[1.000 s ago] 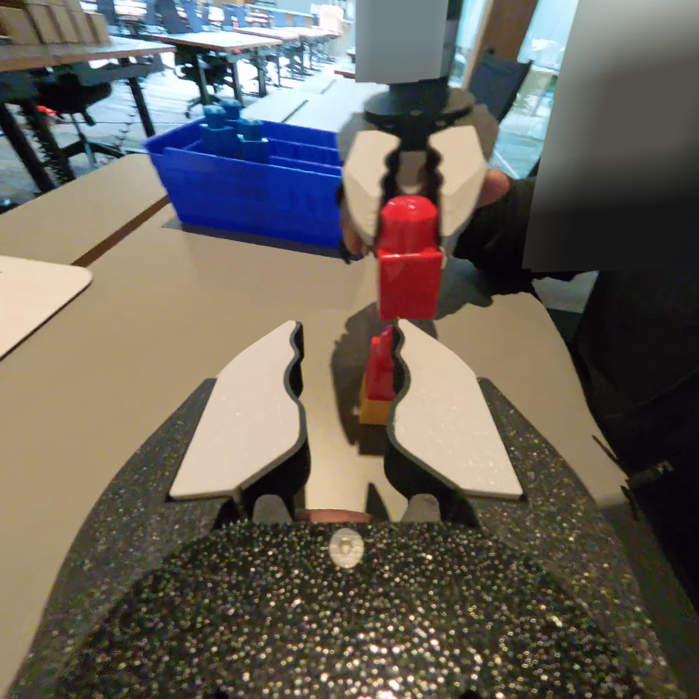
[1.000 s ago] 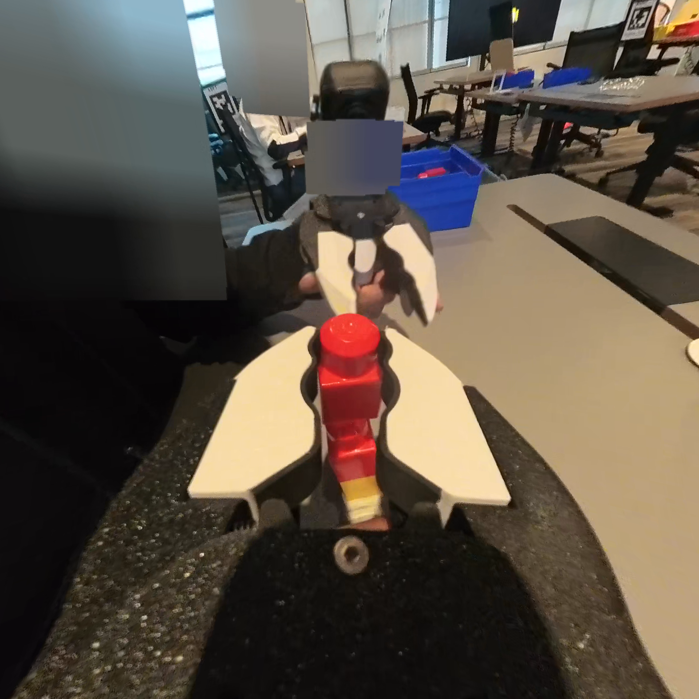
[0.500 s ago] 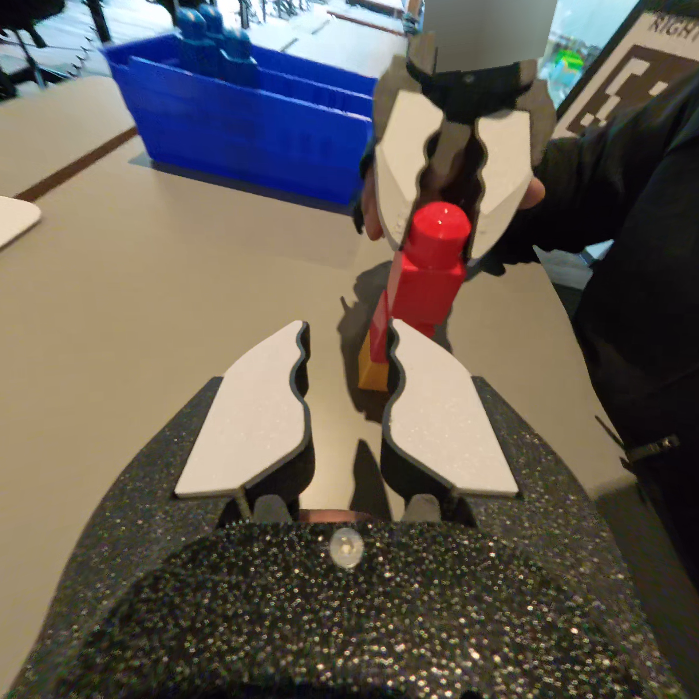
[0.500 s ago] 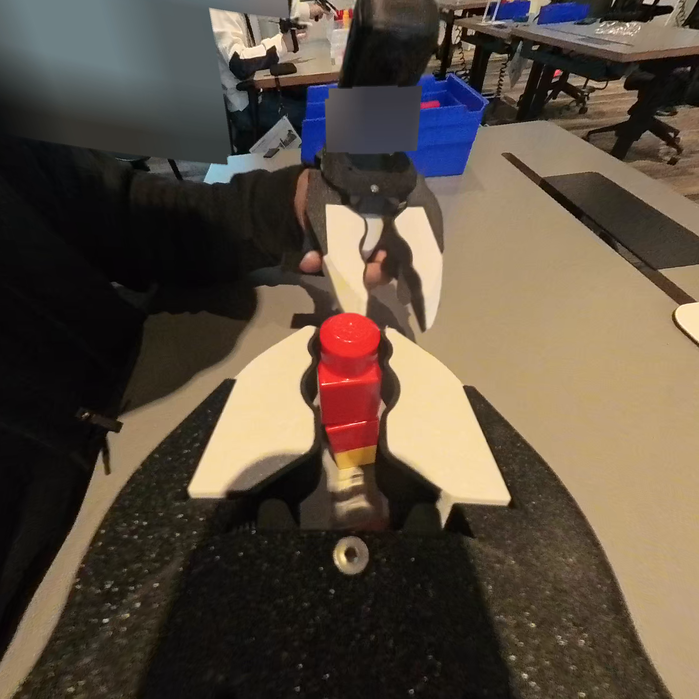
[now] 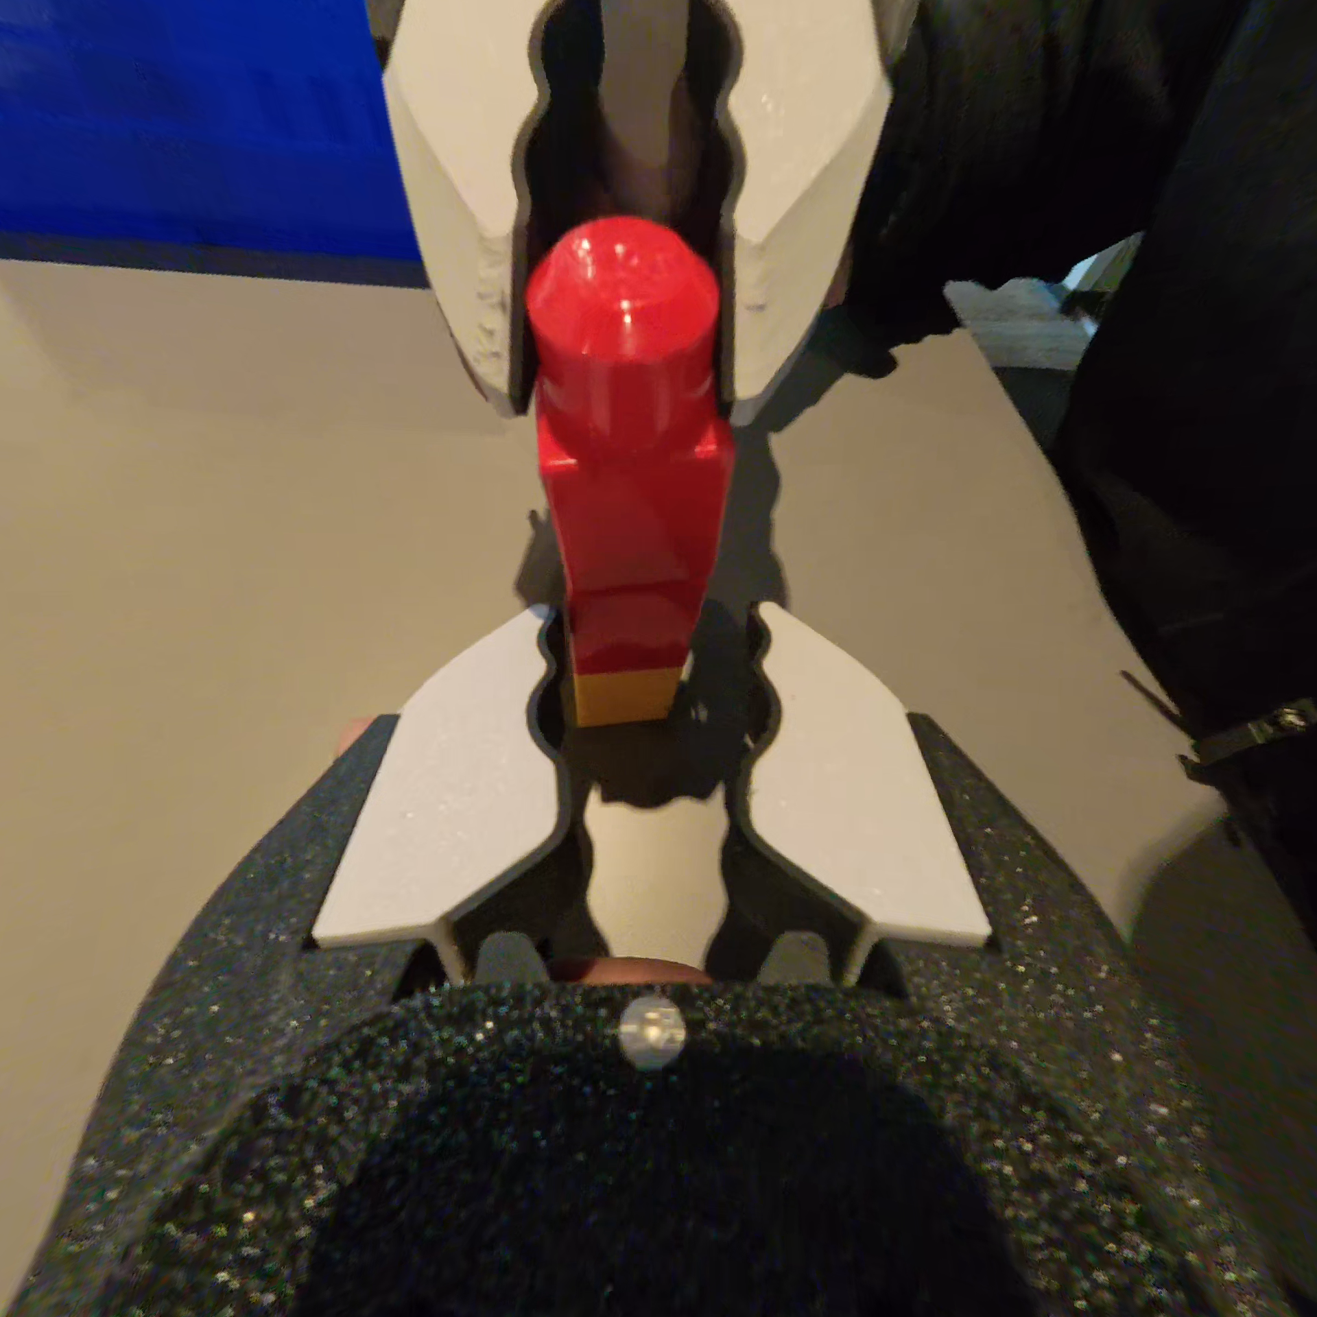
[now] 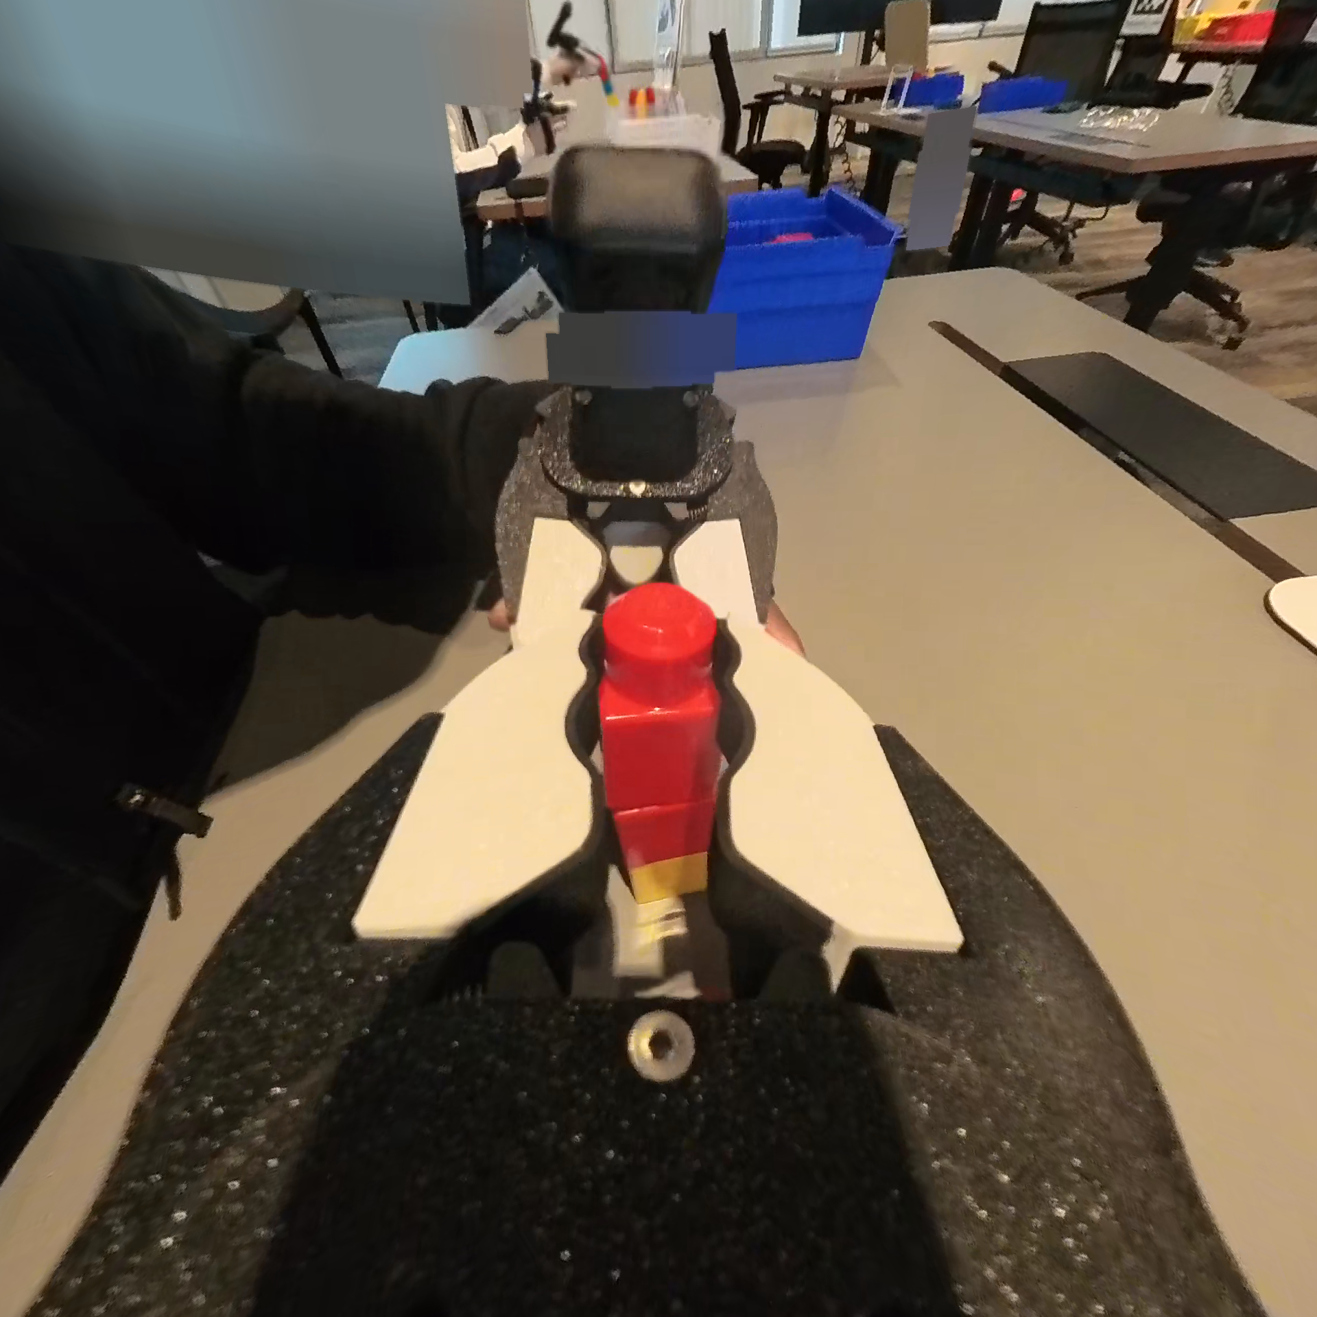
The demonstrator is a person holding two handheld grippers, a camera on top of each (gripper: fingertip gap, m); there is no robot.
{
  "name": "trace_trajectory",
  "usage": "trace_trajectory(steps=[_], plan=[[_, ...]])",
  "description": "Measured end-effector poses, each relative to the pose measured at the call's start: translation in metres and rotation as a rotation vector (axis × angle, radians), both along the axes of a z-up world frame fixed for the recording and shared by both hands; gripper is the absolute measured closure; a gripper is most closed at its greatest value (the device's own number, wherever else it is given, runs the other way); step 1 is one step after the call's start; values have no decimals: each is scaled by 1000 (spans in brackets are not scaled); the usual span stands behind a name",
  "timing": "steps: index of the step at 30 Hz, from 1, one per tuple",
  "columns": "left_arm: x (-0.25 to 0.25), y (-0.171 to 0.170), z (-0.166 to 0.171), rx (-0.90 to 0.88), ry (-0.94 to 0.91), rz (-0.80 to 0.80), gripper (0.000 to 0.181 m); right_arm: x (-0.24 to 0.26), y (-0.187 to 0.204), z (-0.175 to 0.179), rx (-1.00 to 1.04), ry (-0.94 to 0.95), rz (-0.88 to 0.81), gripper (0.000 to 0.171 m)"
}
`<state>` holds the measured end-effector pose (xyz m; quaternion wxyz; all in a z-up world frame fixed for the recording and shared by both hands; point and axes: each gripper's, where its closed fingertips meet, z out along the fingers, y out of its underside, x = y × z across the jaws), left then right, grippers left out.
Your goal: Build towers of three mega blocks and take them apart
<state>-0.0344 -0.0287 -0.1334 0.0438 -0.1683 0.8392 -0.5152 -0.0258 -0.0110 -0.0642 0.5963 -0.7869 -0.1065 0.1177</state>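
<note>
The right gripper (image 6: 659,684) is clamped on the stud of the top red block (image 5: 631,420), while the left gripper (image 5: 650,627) stands open, its fingers either side of the tower's lower red block (image 5: 631,631) and yellow block (image 5: 623,697) without touching. The tower stands upright on the grey table (image 5: 214,534), which is open to the left. A blue bin (image 5: 192,121) sits beyond, and a dark sleeve (image 5: 1176,356) crowds the table's near right edge.

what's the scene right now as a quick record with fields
tower: top red block, lower red block, yellow block at the bottom
stands on: grey table
right tongs: shut on the top red block
left tongs: open, fingers either side of the tower's base, not gripping
behind: blue bin on the table
</note>
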Motion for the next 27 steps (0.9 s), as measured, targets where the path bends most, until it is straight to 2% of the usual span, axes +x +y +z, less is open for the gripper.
trace_trajectory(steps=[3, 9, 21, 23, 27], plan=[[2, -5, -10, 42, -19, 7, 132, 0, -3, -2, 12, -10, -9, 141], [10, -7, -17, 70, -36, 56, 144, -1, -3, -6, -11, -33, -25, 140], [10, -7, -17, 71, -40, 55, 144, -2, -5, -5, -28, -37, 17, 141], [10, -7, -17, 71, -42, 52, 144, -1, -8, -5, -19, -10, 18, 112], [8, -7, -17, 71, -43, 41, 144, -1, -12, -27, -42, 20, -8, 109]])
